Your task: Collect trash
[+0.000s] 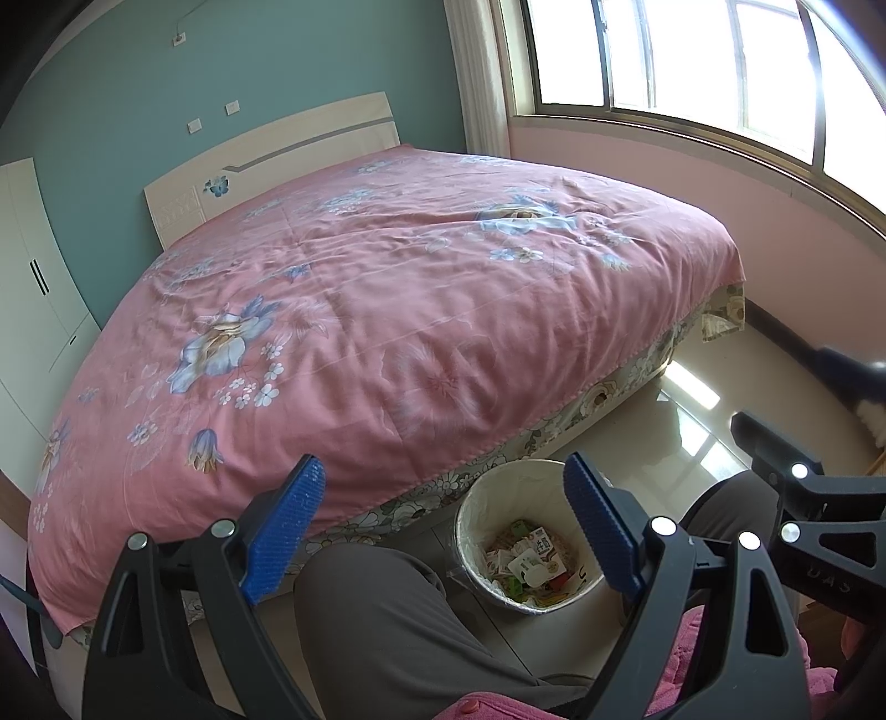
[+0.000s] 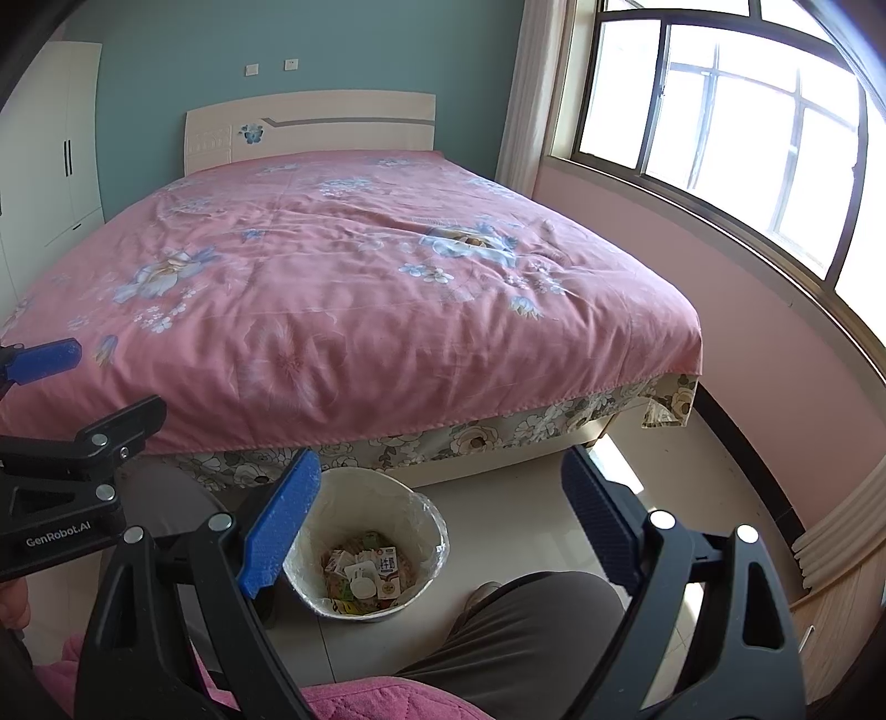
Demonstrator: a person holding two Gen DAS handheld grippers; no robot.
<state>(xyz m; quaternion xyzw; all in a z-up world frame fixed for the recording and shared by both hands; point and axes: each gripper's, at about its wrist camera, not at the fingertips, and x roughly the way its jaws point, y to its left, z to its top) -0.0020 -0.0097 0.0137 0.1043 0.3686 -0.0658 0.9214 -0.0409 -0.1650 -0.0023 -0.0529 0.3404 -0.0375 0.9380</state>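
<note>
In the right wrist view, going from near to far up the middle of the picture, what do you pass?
Pink quilted cloth at the bottom edge → lined trash bin holding cartons and wrappers → floral bed skirt → pink flowered bedspread → pale headboard → teal wall.

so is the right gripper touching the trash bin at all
Apart. In the right wrist view the right gripper has open, empty jaws held above the trash bin, which stands on the floor below, near the bed.

Small packets (image 2: 362, 570) in bin (image 2: 354, 482), print unreadable.
</note>
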